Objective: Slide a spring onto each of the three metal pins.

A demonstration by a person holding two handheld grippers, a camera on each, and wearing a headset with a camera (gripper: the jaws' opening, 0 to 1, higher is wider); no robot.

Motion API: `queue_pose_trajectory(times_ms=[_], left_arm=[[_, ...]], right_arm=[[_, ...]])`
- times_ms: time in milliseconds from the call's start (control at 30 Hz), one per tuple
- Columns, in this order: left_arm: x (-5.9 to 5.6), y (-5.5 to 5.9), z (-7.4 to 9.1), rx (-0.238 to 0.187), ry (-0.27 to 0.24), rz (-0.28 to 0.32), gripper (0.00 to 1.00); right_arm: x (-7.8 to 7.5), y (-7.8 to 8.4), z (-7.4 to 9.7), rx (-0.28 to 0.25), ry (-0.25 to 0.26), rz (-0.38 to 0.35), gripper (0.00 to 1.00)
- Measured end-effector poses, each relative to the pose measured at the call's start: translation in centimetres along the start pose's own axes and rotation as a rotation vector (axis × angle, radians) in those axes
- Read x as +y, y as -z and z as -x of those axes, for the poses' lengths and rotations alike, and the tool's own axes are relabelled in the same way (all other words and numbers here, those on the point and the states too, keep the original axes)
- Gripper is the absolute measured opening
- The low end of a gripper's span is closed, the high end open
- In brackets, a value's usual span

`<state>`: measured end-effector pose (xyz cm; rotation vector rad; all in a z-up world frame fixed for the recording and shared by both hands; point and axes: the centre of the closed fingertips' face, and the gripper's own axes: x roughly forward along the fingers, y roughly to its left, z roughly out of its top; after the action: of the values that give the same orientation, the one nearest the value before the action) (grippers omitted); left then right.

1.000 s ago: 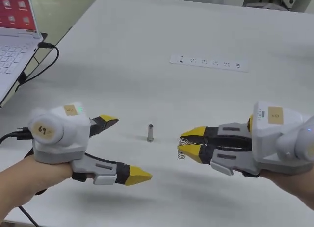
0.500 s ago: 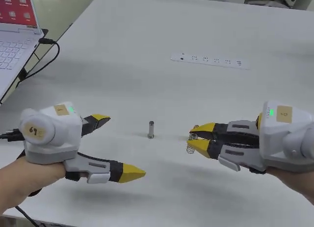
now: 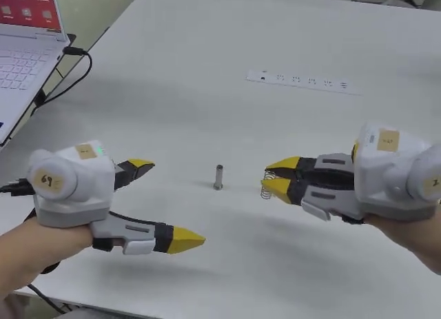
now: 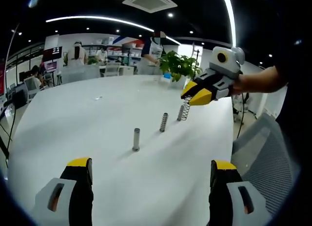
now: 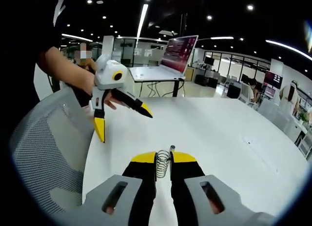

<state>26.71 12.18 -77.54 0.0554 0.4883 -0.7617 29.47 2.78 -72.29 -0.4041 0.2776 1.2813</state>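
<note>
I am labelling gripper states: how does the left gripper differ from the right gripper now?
The left gripper has its jaws spread wide and holds nothing; the right gripper has its jaws shut on a spring. In the head view, the left gripper is left of the metal pin, the right gripper on its right. Both have yellow jaw tips and point toward the metal pin.

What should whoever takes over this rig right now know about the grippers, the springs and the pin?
Left gripper: open, empty, held left of the pin.
Right gripper: shut on a spring, tips aimed at the pin, just short of it.
Pin: upright on the table, bare.
Second spring: upright on the table between pin and right gripper; whether a pin is inside it, cannot tell.
Done: one spring gripped.
Left: lower the held spring over the bare pin, then release.
</note>
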Motion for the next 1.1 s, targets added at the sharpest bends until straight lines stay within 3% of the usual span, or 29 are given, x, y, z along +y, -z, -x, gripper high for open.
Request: queue_pose_trajectory(times_ms=[333, 700, 1100], left_arm=[[0.9, 0.5, 0.7, -0.010, -0.018, 0.020, 0.98], [1.1, 0.7, 0.5, -0.016, -0.018, 0.035, 0.98], [1.3, 0.7, 0.4, -0.019, -0.014, 0.041, 0.98]], right_arm=[[-1.6, -2.2, -3.1, -0.042, 0.008, -0.039, 0.07], [-2.5, -2.7, -5.5, -0.048, 0.015, -0.066, 0.07], [-2.7, -2.2, -6.8, -0.028, 0.003, -0.069, 0.07]])
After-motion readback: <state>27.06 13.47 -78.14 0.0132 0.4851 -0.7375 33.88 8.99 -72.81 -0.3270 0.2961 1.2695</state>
